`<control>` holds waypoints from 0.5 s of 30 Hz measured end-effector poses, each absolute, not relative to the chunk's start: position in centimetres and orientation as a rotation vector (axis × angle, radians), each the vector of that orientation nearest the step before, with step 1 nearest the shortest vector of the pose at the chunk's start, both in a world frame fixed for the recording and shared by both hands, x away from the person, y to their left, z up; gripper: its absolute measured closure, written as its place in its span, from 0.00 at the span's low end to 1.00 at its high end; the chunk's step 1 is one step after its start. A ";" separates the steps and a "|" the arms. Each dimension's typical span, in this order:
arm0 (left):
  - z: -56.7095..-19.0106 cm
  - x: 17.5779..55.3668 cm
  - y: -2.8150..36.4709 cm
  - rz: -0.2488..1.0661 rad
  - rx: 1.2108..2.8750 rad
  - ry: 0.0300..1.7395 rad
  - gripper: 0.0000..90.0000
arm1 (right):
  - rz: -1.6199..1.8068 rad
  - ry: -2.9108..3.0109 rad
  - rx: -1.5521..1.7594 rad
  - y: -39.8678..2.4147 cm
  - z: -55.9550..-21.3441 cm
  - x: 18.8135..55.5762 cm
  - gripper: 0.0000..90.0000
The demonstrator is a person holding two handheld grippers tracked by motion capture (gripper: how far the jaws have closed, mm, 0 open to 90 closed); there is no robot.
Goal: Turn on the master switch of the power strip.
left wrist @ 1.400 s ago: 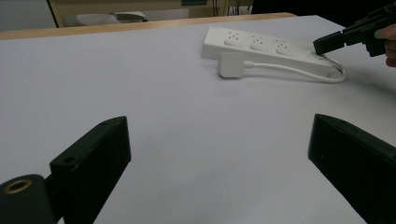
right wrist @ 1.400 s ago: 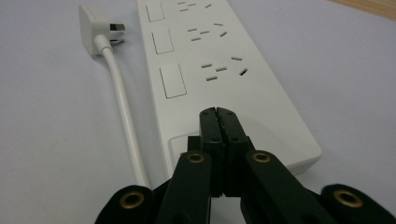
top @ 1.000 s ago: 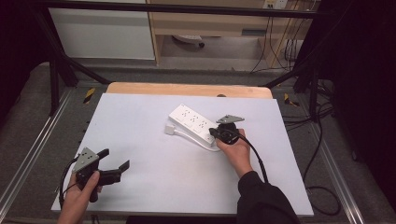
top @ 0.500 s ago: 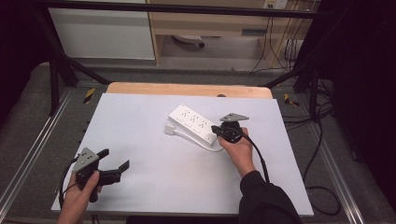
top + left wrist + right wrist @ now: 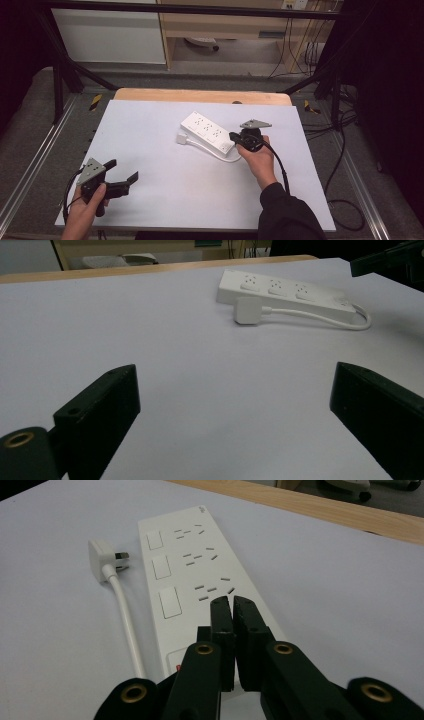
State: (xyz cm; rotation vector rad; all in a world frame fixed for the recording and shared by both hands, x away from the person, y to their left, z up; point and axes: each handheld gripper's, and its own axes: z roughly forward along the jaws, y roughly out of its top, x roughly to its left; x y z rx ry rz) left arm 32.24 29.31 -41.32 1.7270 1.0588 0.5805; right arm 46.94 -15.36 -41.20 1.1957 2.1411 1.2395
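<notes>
Power strip (image 5: 208, 132) is laid flat mid-table, its plug (image 5: 182, 138) just beside it. Right gripper (image 5: 233, 605), jaws pressed together, is held over the strip's near end. Left gripper (image 5: 122, 176) is held wide apart, far off.

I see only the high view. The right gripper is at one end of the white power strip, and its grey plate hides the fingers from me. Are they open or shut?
Observer: Shut. In the right gripper view, the right gripper has its fingers together with nothing between them.
Operator: Where are the tips on the strip?
Observer: Over the power strip, at the socket group nearest that camera. I cannot tell whether they touch it.
Operator: Is the plug in a socket?
Observer: No. The plug lies on the table beside the strip's far end, with its pins pointing toward the strip.
</notes>
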 end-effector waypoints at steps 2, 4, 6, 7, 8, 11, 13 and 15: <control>-41.3 32.2 29.3 0.581 1.727 1.059 0.06 | 1.246 2.136 1.207 -15.5 -41.1 46.9 0.96; -41.3 32.2 29.3 0.582 1.726 1.058 0.06 | 1.250 2.129 1.216 -15.6 -41.0 46.9 0.94; -41.3 32.2 29.3 0.583 1.726 1.058 0.06 | 1.253 2.124 1.220 -15.8 -40.9 46.9 0.92; -41.3 32.2 29.3 0.583 1.725 1.058 0.06 | 1.253 2.120 1.225 -15.9 -40.8 46.9 0.91; -41.3 32.2 29.3 0.583 1.724 1.058 0.06 | 1.255 2.117 1.229 -15.9 -40.7 46.9 0.89; -41.3 32.2 29.3 0.583 1.724 1.057 0.06 | 1.257 2.109 1.233 -16.1 -40.6 46.9 0.85; -41.3 32.2 29.3 0.583 1.724 1.057 0.06 | 1.258 2.100 1.246 -16.3 -40.5 46.9 0.82; -41.3 32.2 29.3 0.583 1.724 1.057 0.06 | 1.262 2.093 1.252 -16.4 -40.3 46.9 0.79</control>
